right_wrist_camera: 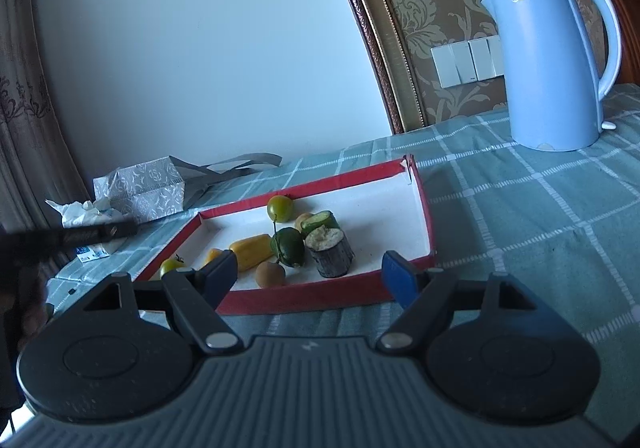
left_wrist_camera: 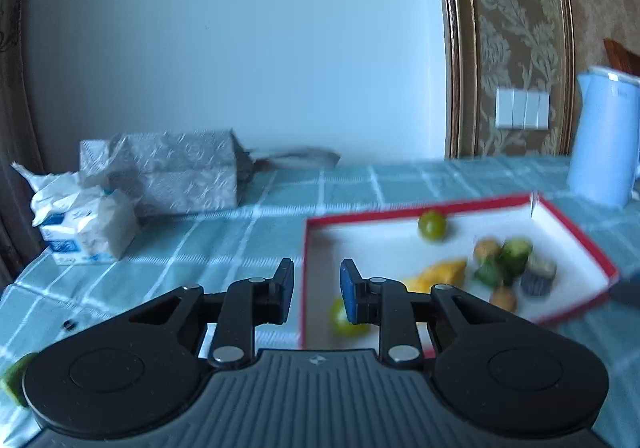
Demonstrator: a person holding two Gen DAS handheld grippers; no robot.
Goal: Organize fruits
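A red-rimmed white tray (right_wrist_camera: 320,294) lies on the checked tablecloth. It holds a round green fruit (right_wrist_camera: 280,207), a yellow piece (right_wrist_camera: 252,250), a dark green lime (right_wrist_camera: 288,252), a cucumber chunk (right_wrist_camera: 320,221), a dark-rinded cylinder (right_wrist_camera: 330,252) and a brown round fruit (right_wrist_camera: 271,274). My right gripper (right_wrist_camera: 312,274) stands open in front of the tray's near rim, with nothing between its pads. My left gripper (left_wrist_camera: 316,288) hovers over the tray's left rim (left_wrist_camera: 304,288), shut and empty. A small green fruit (left_wrist_camera: 344,322) lies in the tray behind its right finger. Another green piece (left_wrist_camera: 16,380) lies on the cloth at the lower left.
A blue kettle (right_wrist_camera: 552,59) stands at the back right of the table. A grey patterned bag (left_wrist_camera: 176,171) and a tissue pack (left_wrist_camera: 80,228) sit at the back left, near the table's left edge. Wall switches (right_wrist_camera: 464,61) are behind.
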